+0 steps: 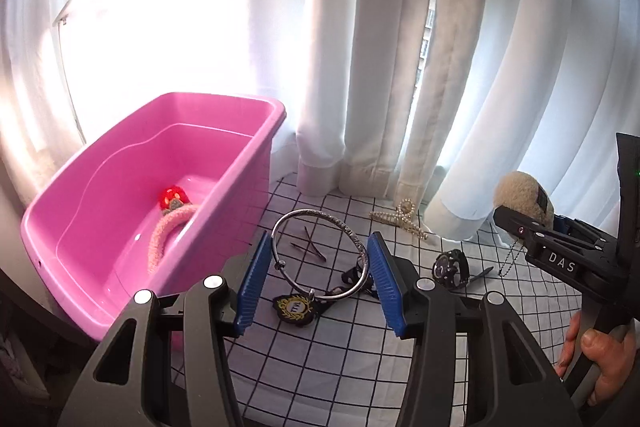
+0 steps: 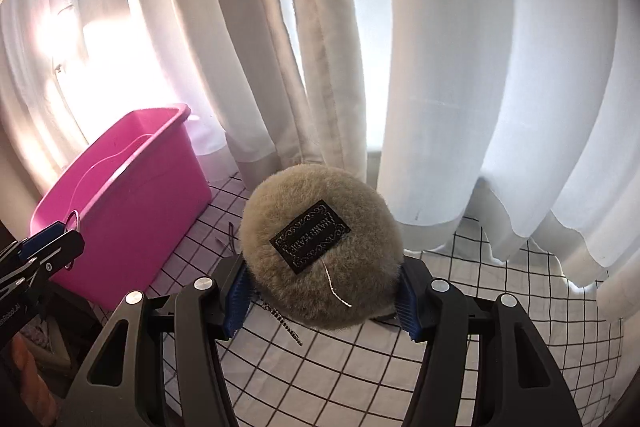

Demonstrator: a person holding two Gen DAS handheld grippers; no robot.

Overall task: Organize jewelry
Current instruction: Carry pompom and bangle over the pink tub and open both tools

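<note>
Silver bangle (image 1: 320,254) stands upright between my left gripper (image 1: 318,277)'s blue pads at centre frame, its rim against the right pad and near the left, so the jaws close on it above the checked cloth (image 1: 340,355). At left sits the pink tub (image 1: 120,227), a pink scrunchie (image 1: 168,235) inside. A badge (image 1: 295,308), watch (image 1: 451,266) and pearl claw clip (image 1: 402,219) lie behind; the bangle partly hides a dark item.

My right gripper (image 2: 322,293) squeezes the fluffy beige pompom (image 2: 320,251) at lower centre; it fills the gap and hides the pads' inner faces. Its chain (image 2: 286,323) dangles below, partly cut off.
</note>
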